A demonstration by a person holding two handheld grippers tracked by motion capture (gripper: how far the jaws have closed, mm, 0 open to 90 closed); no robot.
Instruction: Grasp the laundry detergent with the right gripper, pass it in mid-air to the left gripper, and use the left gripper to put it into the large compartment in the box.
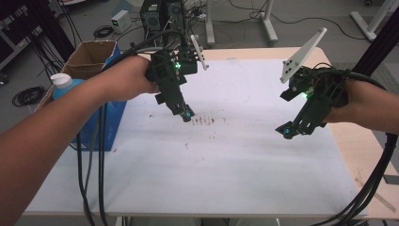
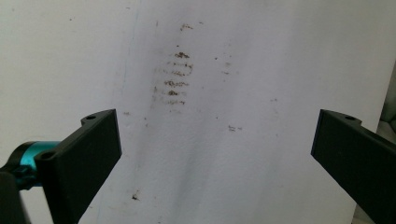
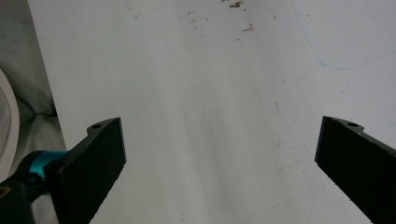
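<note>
Both claws hang wide open and empty above the white paper-covered surface (image 1: 244, 155). The left claw (image 1: 187, 114) hovers just beside the patch of brown smeared stains (image 1: 207, 121); the right claw (image 1: 288, 130) waits well apart. Best to lower slowly, jaws level.

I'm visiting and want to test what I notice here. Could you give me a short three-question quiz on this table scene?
1. True or false: the left gripper holds something.
2. What marks the white sheet near that gripper? A) brown smudges B) a red ring C) green tape
3. Fill in: beside the table's left edge stands a cardboard ____.

Key: 1 false, both the left and right gripper have jaws wide apart and empty; 2 A; 3 box.
</note>
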